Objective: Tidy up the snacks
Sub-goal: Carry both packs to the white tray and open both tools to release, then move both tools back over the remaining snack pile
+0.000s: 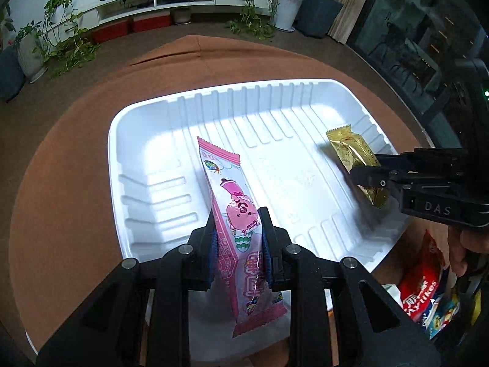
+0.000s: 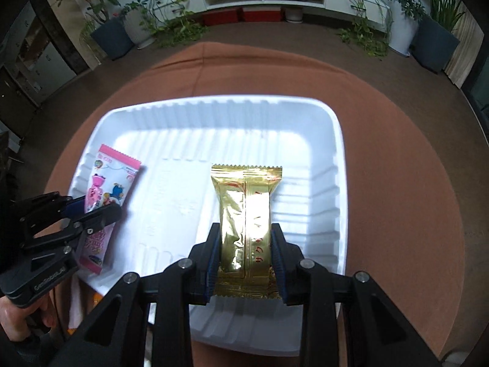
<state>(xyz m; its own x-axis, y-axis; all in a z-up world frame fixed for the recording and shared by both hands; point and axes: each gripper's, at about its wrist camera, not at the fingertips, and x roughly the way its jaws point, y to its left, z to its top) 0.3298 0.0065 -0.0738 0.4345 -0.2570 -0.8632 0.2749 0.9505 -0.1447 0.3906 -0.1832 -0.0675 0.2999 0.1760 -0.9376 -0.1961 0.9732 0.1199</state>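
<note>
My left gripper (image 1: 238, 229) pinches the pink snack packet (image 1: 235, 214) at mid-length, over the white tray (image 1: 128, 140) | my right gripper (image 2: 246, 244) pinches the gold snack packet (image 2: 244, 214) over the tray's right half | tray sits on a brown cloth (image 1: 61, 183) | more snack bags (image 1: 424, 287) lie beside the tray's near right corner.

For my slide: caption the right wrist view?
Right gripper holds gold snack over white tray; left gripper holds pink snack.
</note>
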